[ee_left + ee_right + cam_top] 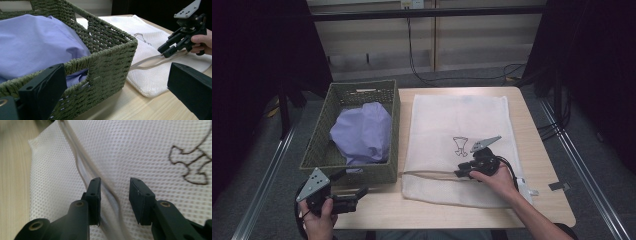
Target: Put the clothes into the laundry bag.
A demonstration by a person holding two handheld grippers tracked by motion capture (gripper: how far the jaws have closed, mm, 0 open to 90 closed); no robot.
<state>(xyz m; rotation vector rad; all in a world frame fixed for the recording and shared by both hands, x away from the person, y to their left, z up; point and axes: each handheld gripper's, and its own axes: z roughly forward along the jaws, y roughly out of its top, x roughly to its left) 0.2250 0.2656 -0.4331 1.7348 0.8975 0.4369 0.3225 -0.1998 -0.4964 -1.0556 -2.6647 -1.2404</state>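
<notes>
Your right gripper (460, 171) sits on the white mesh bag (447, 125), jaws part open with a clear gap, pads not yet pressing. The bag's pale drawstring (82, 167) runs up between them, close to the left-hand jaw in the right gripper view; whether it touches that pad cannot be told. The dark printed figure (192, 163) on the mesh lies beyond the other jaw, to its outer side. Your left gripper (353, 197) rests at the near table edge, jaws spread wide, nothing between them. Directly ahead of those jaws stands the green woven basket (110, 57), holding a lilac cloth (35, 42). Bag and basket lie just beside each other on the wooden table (537, 150)
</notes>
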